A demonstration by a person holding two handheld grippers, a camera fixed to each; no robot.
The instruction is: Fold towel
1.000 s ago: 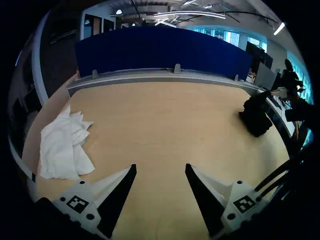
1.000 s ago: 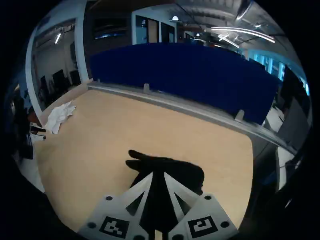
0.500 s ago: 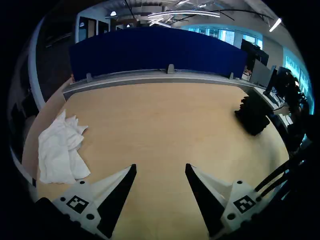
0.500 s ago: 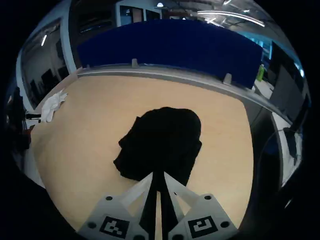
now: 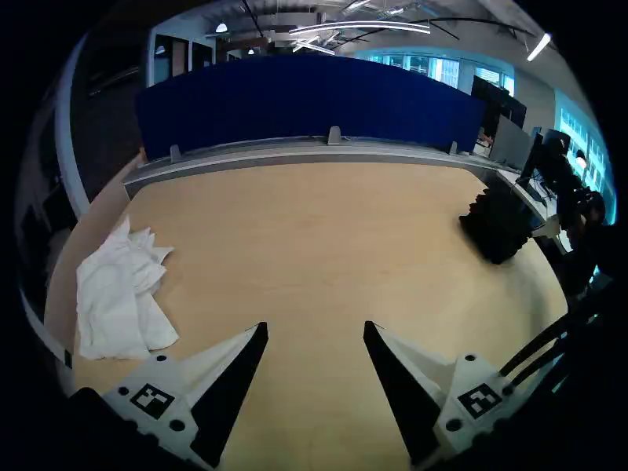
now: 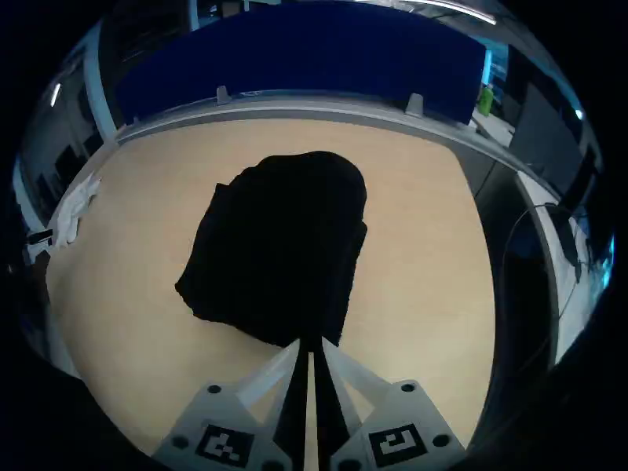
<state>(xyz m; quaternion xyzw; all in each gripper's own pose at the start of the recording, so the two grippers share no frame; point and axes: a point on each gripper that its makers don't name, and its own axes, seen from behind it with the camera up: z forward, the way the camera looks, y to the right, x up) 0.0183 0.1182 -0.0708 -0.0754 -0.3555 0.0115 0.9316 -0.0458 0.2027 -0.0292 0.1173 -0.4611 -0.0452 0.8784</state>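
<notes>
- The right gripper [image 6: 312, 345] has its jaws drawn almost together, with a thin slit left between them. The tips sit on the near edge of the black towel [image 6: 275, 243], and a dark strip of it is pinched in the slit.
- From those jaws the black towel spreads out toward 12 and 11 o'clock. It lies in a rumpled, roughly four-sided heap on the table [image 6: 424, 235].
- The left gripper [image 5: 314, 323] has its jaws wide apart and holds nothing; bare table [image 5: 314, 228] shows between the tips.
- In the left gripper view the black towel [image 5: 498, 228] lies well apart from those jaws, at about 2 o'clock near the table's right edge.
- A crumpled white cloth [image 5: 118, 298] lies at 9 o'clock from the left jaws, by the table's left edge. In the right gripper view the same cloth [image 6: 74, 206] sits far off at 10 o'clock.
- Each finger base carries a square black-and-white marker [image 5: 151, 399] [image 6: 222, 445], a blocky pattern rather than words.
- A blue divider [image 5: 314, 98] [image 6: 314, 47] runs along the table's far edge at 12 o'clock.
</notes>
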